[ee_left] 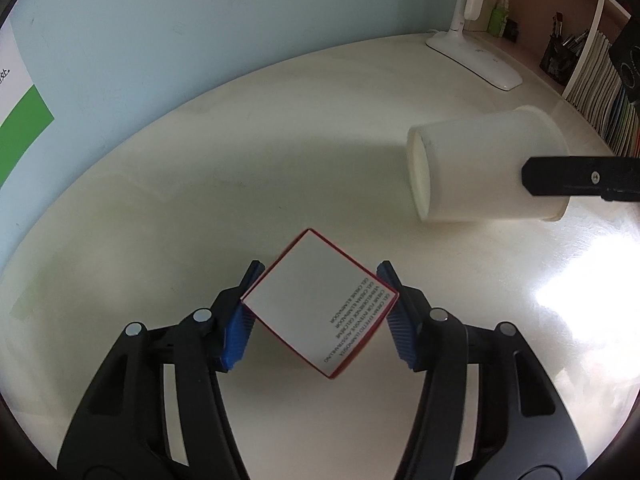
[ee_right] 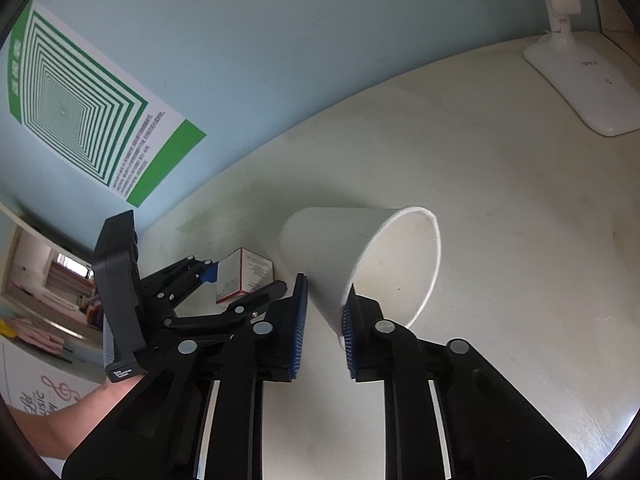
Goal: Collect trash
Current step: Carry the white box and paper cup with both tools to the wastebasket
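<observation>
1. On my left wrist camera, the left gripper (ee_left: pixel 320 314) has a small box (ee_left: pixel 320 304) between its blue pads. The box has a white top face with a red edge and some small print along one side.
2. The box is turned like a diamond, and its two side corners touch the pads, so I read the left jaws as about half open and closed on the box.
3. The box is low over the pale table (ee_left: pixel 200 160); I cannot tell if it rests on the table or is lifted.
4. On my right wrist camera, the right gripper (ee_right: pixel 324 320) holds a white paper cup (ee_right: pixel 360 248) by the rim. One pad is outside the wall and the other is inside the mouth, and the jaws are almost fully closed on the thin wall.
5. The cup is tilted on its side, with the bottom toward the box and the mouth toward the right gripper.
6. A white desk lamp (ee_left: pixel 476 56) stands at the far right of the table, well apart from both things.
7. A green and white poster (ee_right: pixel 80 108) hangs on the blue wall.
</observation>
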`<act>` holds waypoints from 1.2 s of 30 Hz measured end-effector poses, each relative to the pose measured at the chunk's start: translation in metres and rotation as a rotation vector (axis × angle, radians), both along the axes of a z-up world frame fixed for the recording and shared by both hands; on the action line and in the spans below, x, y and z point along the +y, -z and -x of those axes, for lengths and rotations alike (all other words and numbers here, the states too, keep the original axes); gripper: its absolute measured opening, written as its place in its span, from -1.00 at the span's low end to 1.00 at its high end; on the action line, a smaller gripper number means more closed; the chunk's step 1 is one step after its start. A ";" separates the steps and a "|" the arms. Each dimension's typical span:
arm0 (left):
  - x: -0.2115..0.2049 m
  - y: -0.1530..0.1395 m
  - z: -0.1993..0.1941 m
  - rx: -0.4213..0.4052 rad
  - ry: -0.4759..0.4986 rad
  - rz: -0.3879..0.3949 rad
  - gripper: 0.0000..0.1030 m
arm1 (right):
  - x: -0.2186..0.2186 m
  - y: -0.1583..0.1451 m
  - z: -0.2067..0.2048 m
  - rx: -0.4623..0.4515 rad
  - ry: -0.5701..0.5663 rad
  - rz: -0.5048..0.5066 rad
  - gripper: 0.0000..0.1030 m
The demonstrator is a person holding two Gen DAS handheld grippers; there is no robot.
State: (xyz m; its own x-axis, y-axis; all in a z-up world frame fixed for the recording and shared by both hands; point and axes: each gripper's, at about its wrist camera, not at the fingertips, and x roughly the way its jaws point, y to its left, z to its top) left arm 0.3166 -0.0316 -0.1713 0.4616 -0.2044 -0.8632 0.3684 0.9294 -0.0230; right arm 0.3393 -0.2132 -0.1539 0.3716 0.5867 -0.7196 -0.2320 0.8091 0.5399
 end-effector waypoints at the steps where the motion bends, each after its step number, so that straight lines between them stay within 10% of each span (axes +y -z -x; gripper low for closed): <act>1: -0.001 0.000 0.001 0.002 0.002 -0.002 0.07 | 0.003 -0.001 -0.002 0.000 0.000 -0.003 -0.81; 21: -0.027 -0.037 0.030 -0.059 0.053 -0.057 0.07 | -0.040 -0.030 0.033 -0.041 0.046 -0.030 -0.93; 36: -0.118 -0.092 0.101 -0.118 0.275 -0.042 0.07 | -0.127 -0.075 0.151 -0.109 0.209 -0.034 -0.93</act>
State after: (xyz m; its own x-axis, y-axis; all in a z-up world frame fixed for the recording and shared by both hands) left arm 0.2154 -0.1493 -0.0791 0.4912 -0.3010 -0.8174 0.6040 0.7939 0.0707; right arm 0.1882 -0.3403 -0.0787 0.5620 0.5119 -0.6497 -0.1193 0.8274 0.5488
